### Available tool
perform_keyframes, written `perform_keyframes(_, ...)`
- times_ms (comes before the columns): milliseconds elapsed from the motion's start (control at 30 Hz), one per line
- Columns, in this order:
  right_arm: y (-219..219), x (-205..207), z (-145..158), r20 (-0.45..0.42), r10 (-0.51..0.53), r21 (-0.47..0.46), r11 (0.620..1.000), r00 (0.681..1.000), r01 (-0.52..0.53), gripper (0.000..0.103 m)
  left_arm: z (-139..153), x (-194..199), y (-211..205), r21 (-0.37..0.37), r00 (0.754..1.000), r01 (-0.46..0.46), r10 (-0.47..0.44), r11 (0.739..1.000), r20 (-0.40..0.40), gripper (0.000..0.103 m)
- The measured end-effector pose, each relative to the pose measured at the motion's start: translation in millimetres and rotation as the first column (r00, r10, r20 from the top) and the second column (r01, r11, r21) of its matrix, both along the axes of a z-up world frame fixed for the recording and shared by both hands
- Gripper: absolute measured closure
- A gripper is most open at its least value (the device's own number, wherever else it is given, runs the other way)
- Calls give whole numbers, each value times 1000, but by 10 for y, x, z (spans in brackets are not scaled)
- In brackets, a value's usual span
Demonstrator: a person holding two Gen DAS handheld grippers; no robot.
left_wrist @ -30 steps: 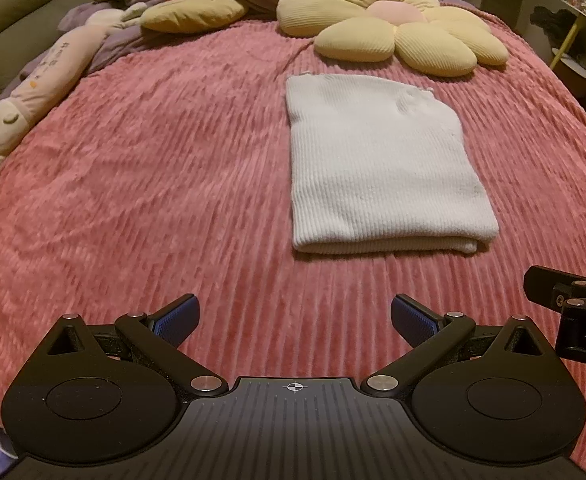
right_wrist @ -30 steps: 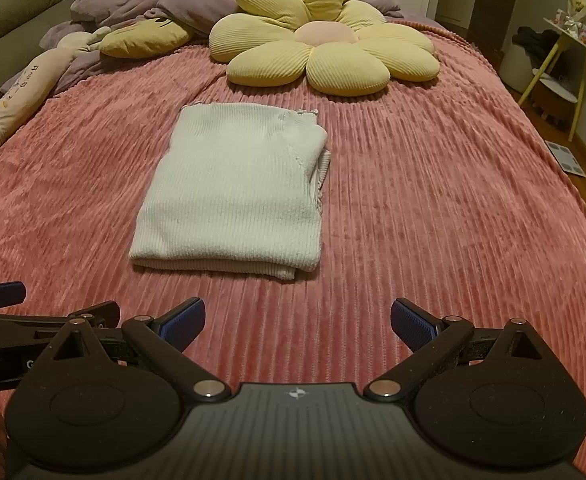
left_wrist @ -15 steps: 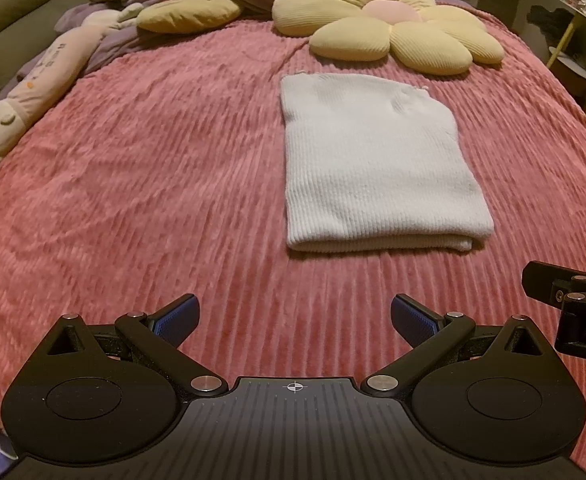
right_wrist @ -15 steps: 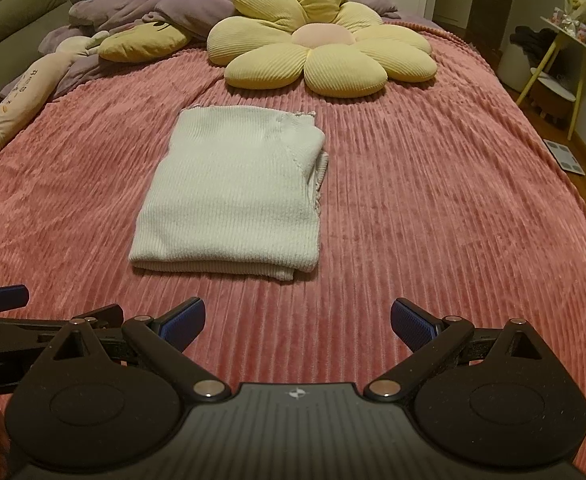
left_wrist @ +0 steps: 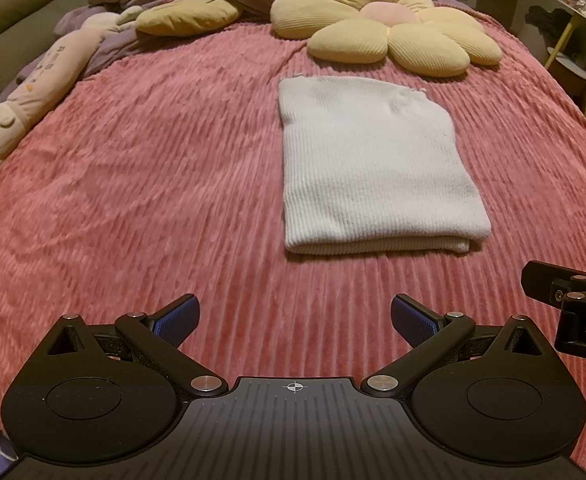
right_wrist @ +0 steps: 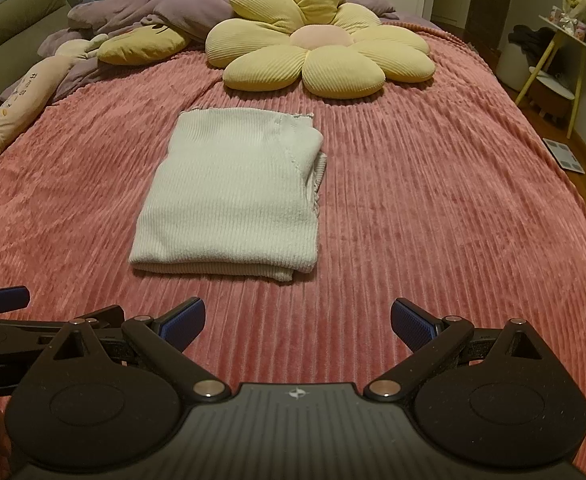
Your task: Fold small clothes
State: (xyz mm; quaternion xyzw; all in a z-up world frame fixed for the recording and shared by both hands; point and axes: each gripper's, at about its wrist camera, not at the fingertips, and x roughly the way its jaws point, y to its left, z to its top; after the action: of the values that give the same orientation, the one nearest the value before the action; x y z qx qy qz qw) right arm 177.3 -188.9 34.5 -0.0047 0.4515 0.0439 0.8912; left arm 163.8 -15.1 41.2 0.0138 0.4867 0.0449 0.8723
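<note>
A white ribbed knit garment (left_wrist: pixel 373 168) lies folded into a flat rectangle on the pink ribbed bedspread (left_wrist: pixel 153 168); it also shows in the right wrist view (right_wrist: pixel 233 196), with layered edges along its right side. My left gripper (left_wrist: pixel 293 316) is open and empty, held back from the garment's near edge and to its left. My right gripper (right_wrist: pixel 297 320) is open and empty, back from the near edge and to its right. The right gripper's side shows at the right edge of the left wrist view (left_wrist: pixel 565 300); the left gripper shows at the left edge of the right wrist view (right_wrist: pixel 5 320).
A yellow flower cushion (right_wrist: pixel 317 48) lies just beyond the garment. A yellow pillow (right_wrist: pixel 141 44), purple bedding (right_wrist: pixel 153 12) and a long plush toy (left_wrist: pixel 41 84) lie along the far left. A small side table (right_wrist: pixel 565 52) stands off the bed's right side.
Both grippers have drawn back slightly from the garment, which sits a little farther away in both views. The garment has not moved and both grippers stay open.
</note>
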Motion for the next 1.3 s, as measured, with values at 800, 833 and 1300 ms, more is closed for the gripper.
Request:
perform_keyframes(800, 7, -46, 24, 9, -6, -2, 1000, 1000, 6, 4, 24, -7, -12, -4, 1000, 11, -11, 1000, 5, 0)
perform_keyframes(833, 6, -46, 23, 8, -6, -2, 1000, 1000, 6, 4, 28, -8, -15, -4, 1000, 14, -14, 1000, 8, 0)
perform_keyframes(1300, -23, -23, 44, 9, -11, -1, 1000, 1000, 11, 4, -10, 4, -7, -2, 1000, 22, -22, 1000, 1, 0)
